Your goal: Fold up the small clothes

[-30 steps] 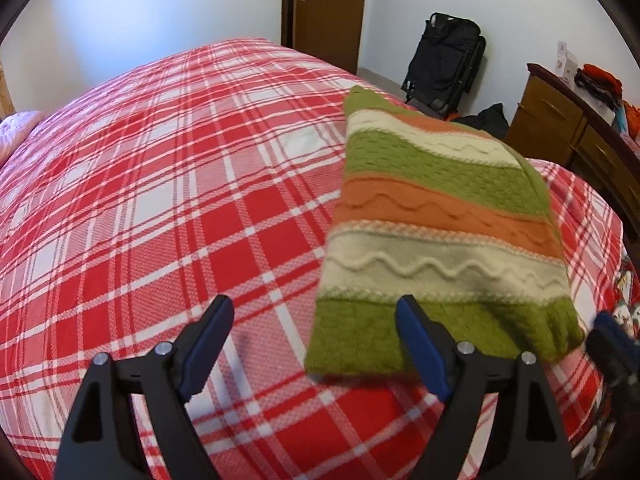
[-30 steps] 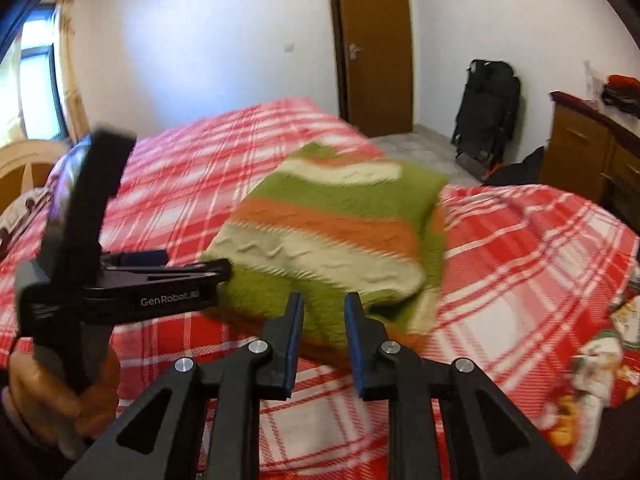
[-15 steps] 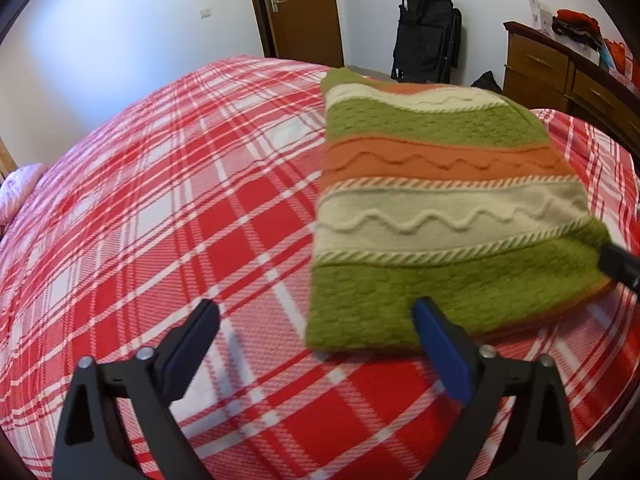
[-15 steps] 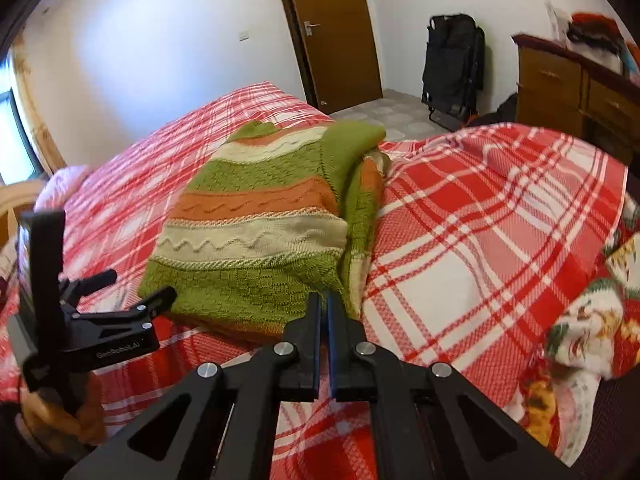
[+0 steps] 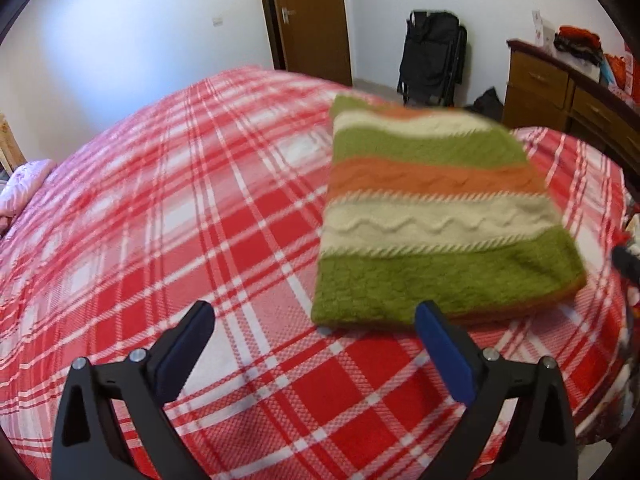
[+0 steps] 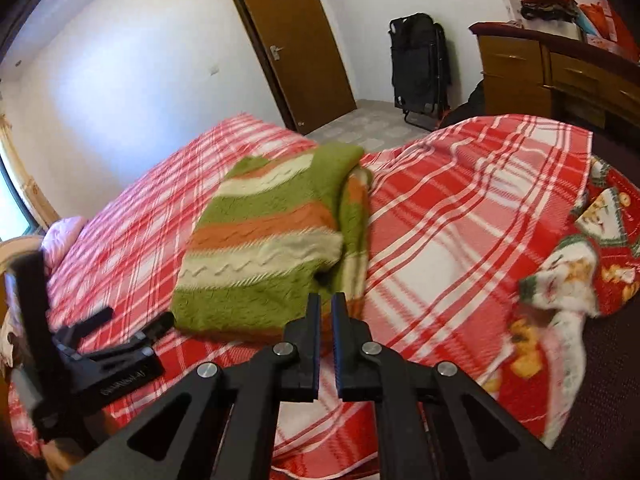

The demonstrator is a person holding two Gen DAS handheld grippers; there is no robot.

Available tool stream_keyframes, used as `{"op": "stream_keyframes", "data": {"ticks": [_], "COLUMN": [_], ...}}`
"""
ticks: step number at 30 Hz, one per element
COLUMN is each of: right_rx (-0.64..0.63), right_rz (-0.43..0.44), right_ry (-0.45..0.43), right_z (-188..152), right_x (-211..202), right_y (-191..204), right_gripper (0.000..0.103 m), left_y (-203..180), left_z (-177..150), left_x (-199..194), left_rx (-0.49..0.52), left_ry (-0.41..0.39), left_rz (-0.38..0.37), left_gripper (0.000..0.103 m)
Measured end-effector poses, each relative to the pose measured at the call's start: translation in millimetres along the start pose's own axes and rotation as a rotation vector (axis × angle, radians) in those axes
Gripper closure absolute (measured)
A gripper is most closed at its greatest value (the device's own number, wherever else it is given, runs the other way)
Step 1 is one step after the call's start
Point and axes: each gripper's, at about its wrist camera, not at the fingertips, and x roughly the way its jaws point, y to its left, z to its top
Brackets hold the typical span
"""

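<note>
A folded knit sweater (image 5: 432, 216) with green, orange and cream stripes lies flat on the red plaid bedspread (image 5: 180, 220). It also shows in the right wrist view (image 6: 272, 240), with a folded layer along its right side. My left gripper (image 5: 316, 344) is open and empty, just in front of the sweater's near edge; it shows in the right wrist view (image 6: 116, 332) at the lower left. My right gripper (image 6: 326, 308) has its jaws nearly closed with a thin gap and holds nothing, just short of the sweater's near right corner.
A wooden dresser (image 6: 560, 72) with clothes on top stands at the right. A black folded stroller (image 6: 420, 68) and a brown door (image 6: 296, 40) are behind the bed. A Christmas-print blanket (image 6: 580, 264) lies at the bed's right edge. A pink pillow (image 5: 24, 184) lies far left.
Both grippers have drawn back from the sweater. The right gripper, partly open a second ago, closed and let a thin gap open again. The sweater lies still.
</note>
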Motion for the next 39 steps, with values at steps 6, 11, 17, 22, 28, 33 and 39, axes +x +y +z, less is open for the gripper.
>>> {"op": "stream_keyframes", "data": {"ticks": [6,11,17,22,28,33,39], "right_rx": [0.014,0.055,0.029,-0.028,-0.069,-0.100,-0.113], "right_rz": [0.020,0.046,0.151,0.091,0.034,-0.006,-0.026], "right_ry": [0.051,0.061,-0.005,-0.081,-0.196,-0.326,-0.392], "right_z": [-15.1,-17.3,-10.3,-4.3,1.0,4.1,3.9], "right_x": [11.4,5.9,-19.4,-44.8,-71.7,-98.2,-111.5], "right_y": [10.3,10.5,28.6,42.4,52.2,58.3,62.0], "right_gripper": [0.098,0.096,0.015,0.015,0.015,0.015,0.015], "left_y": [1.8,4.7,9.2,20.6,22.1,32.0,21.9], "left_z": [0.9,-2.5,-4.8,-3.8,-0.1,1.9,5.7], "left_x": [-23.4,-29.0,-51.1,-67.3,-95.2,-104.2,-111.9], "left_rx": [-0.025,-0.047,-0.079,-0.140,-0.141,-0.186,-0.137], "left_ry": [-0.037,-0.007,-0.048,-0.072,-0.153,-0.186,-0.194], "left_rz": [0.023,0.024,-0.021,-0.077,-0.039,-0.124,-0.037], "left_gripper": [0.000,0.000,0.000,0.000,0.000,0.000,0.000]}}
